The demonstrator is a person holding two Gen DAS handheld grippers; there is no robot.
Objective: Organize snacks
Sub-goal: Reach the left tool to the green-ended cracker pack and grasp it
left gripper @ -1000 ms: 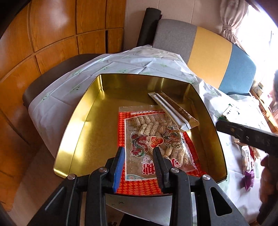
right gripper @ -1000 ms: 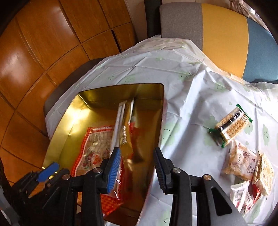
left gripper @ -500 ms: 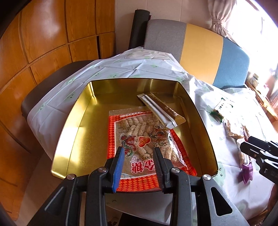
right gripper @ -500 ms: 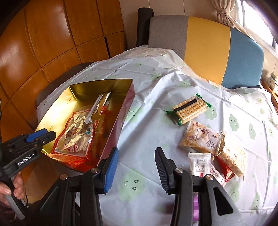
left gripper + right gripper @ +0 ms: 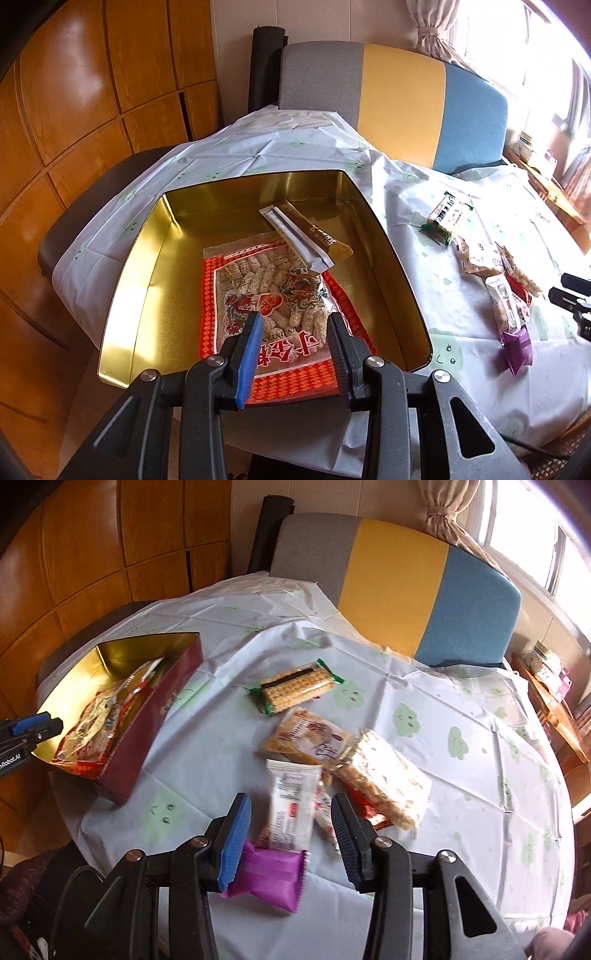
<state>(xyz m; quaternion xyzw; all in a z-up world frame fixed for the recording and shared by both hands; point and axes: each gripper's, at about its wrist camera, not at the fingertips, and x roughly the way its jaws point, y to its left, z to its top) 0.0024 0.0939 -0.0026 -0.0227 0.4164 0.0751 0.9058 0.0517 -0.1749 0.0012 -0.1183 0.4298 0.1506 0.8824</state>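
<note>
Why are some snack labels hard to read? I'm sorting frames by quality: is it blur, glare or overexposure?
Right wrist view: motion smear softens the white-wrapped bar and its neighbours; the window is blown out. Left wrist view: sharper, the red candy bag has legible print, but the gold tin glares and fisheye bends its edges.

Round worktop (image 5: 461, 686) under a pale cloth printed with green cloud faces. Behind it, a padded bench back (image 5: 391, 583) in grey, yellow and blue blocks. Left of the bench back, a dark upright post (image 5: 264, 70), then orange-brown wood wall panels (image 5: 92, 96) with dark seams. Right of the bench back, a tied beige curtain (image 5: 447, 513) and a bright window (image 5: 524, 528), daylight blown out. Below the window, a low wooden shelf (image 5: 554, 701) with small boxes, too small to identify.
</note>
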